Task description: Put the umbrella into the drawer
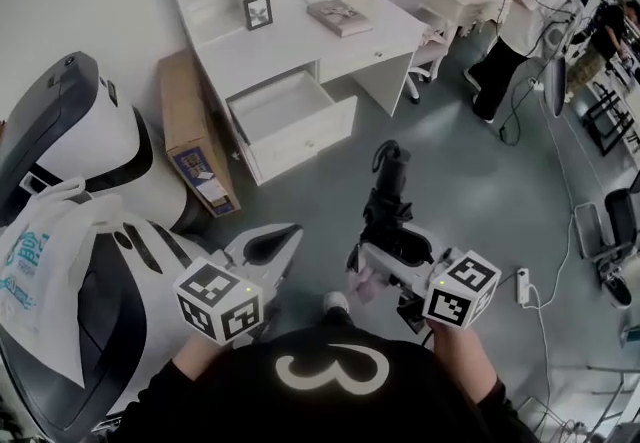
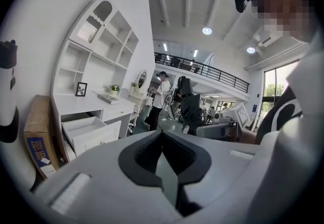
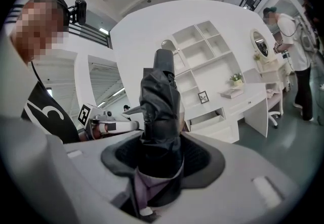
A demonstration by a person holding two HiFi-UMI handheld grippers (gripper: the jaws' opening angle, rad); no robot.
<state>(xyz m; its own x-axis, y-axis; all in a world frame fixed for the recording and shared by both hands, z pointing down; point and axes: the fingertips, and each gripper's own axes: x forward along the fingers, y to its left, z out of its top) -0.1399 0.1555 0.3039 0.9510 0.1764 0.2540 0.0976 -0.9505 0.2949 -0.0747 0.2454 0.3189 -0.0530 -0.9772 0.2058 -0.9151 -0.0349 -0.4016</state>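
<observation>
Umbrella (image 3: 159, 101) — folded, black — sat clamped in the fingers of the right gripper (image 3: 161, 162), long axis running out past them. Open drawer (image 1: 303, 134) lay well ahead, left of its tip. Left gripper (image 2: 163, 139) alongside — fingers together, empty.

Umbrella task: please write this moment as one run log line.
right tool: shut on umbrella | left tool: shut, empty | drawer: open, umbrella not yet inside
</observation>
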